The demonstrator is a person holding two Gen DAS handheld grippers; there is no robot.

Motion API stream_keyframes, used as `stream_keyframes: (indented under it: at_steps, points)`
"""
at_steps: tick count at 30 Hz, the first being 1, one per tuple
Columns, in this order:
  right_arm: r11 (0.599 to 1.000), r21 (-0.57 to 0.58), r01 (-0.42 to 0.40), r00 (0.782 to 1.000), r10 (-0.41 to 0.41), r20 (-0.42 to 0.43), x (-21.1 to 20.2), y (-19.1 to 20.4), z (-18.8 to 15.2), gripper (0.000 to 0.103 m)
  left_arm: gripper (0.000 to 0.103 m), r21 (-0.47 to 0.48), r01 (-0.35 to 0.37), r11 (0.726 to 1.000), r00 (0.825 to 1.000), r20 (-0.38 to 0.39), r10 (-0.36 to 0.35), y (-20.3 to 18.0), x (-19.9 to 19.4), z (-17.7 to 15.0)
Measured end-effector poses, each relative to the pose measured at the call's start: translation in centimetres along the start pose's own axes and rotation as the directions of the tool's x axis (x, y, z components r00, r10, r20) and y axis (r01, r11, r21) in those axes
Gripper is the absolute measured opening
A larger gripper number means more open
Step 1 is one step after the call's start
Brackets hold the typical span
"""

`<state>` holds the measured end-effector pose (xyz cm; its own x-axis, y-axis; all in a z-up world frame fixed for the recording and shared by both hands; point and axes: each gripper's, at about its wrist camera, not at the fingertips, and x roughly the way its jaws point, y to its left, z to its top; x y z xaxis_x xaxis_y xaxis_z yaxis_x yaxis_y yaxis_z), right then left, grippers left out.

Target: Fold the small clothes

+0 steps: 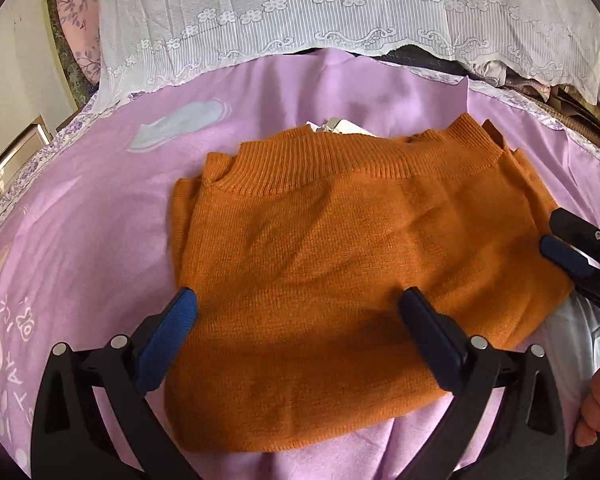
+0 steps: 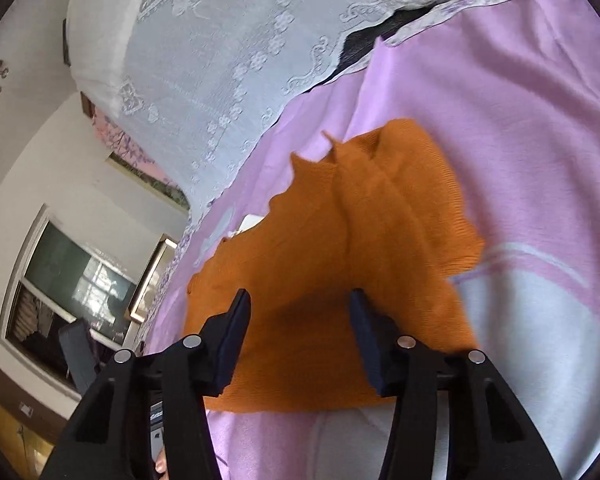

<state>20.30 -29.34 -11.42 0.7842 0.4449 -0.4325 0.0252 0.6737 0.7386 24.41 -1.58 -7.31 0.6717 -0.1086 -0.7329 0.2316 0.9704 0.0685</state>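
Note:
An orange knitted sweater lies folded on a lilac blanket, its ribbed collar towards the far side. My left gripper hangs open just over the sweater's near half, one blue pad at the left edge and the other over the middle, nothing pinched. At the sweater's right edge my right gripper comes in from the side. In the right wrist view the right gripper stands open above the sweater, a raised fold of fabric running away between its fingers without touching the pads.
A white lace cloth hangs along the blanket's far side. A white tag peeks out behind the collar. A person's hand shows at the lower right. A window and wall lie left of the bed.

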Motion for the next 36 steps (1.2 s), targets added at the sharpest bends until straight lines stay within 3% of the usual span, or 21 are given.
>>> stream_keyframes:
  at_steps: [3,6,9,11,14,15,17,21,26,29,30,32,36]
  points:
    - [0.997,0.075,-0.022,0.998,0.018,0.054,-1.5,-1.3,0.0,0.051,0.099,-0.056,0.037,0.998,0.999,0.023,-0.035,0.7,-1.7,-0.9]
    - [1.000,0.019,-0.025,0.993,0.022,0.113,-3.2,0.2,-0.6,0.054,0.099,-0.081,0.077,0.994,0.996,0.046,-0.074,0.5,-3.0,-1.4]
    - [0.991,-0.047,-0.127,0.989,0.130,0.068,-3.0,2.7,-2.1,0.056,0.099,-0.063,0.095,0.993,0.995,0.044,-0.093,-0.6,-3.2,-1.7]
    - [0.984,-0.068,-0.165,0.986,0.166,0.004,-2.0,4.1,-3.3,0.062,0.099,-0.025,0.070,0.997,0.997,0.015,-0.069,-1.8,-2.4,-1.9]
    - [0.992,-0.056,-0.108,0.991,0.104,-0.080,0.0,3.9,-4.2,0.065,0.099,0.071,-0.049,0.996,0.998,-0.042,0.052,-3.7,-0.3,-2.5]
    - [0.996,-0.022,-0.083,0.992,0.080,-0.097,0.5,3.0,-4.1,0.060,0.099,0.093,-0.073,0.993,0.996,-0.039,0.077,-4.2,-0.2,-2.6]
    - [0.991,0.069,-0.117,0.990,0.122,-0.071,0.1,1.3,-3.8,0.055,0.099,0.113,-0.101,0.988,0.995,-0.013,0.103,-4.5,-0.6,-2.8]
    - [0.995,0.085,-0.058,0.998,0.056,0.025,-2.0,0.5,-3.5,0.050,0.099,0.068,-0.060,0.996,0.998,0.019,0.059,-3.5,-1.9,-2.7]
    - [0.993,-0.112,-0.039,0.997,0.046,0.061,-2.1,4.6,-3.2,0.052,0.099,-0.074,0.038,0.997,0.993,0.112,-0.030,-1.2,-3.2,-0.6]
    - [0.983,-0.173,-0.056,0.997,0.063,0.037,-0.6,6.7,-2.7,0.054,0.099,-0.124,0.052,0.991,0.996,0.075,-0.043,-0.4,-1.5,0.3]
    - [0.983,-0.167,-0.071,0.997,0.075,0.020,0.2,7.0,-2.4,0.061,0.099,-0.135,0.045,0.990,0.998,0.053,-0.038,-0.1,-0.8,0.4]
    - [0.985,-0.137,-0.109,0.994,0.108,-0.022,1.9,6.7,-2.0,0.066,0.099,-0.137,0.044,0.990,0.999,0.025,-0.041,-0.1,0.1,0.4]
    - [0.989,-0.080,-0.124,0.987,0.115,-0.111,4.6,4.7,-1.9,0.067,0.099,-0.067,-0.042,0.997,0.998,0.039,0.045,-1.6,0.4,0.0]
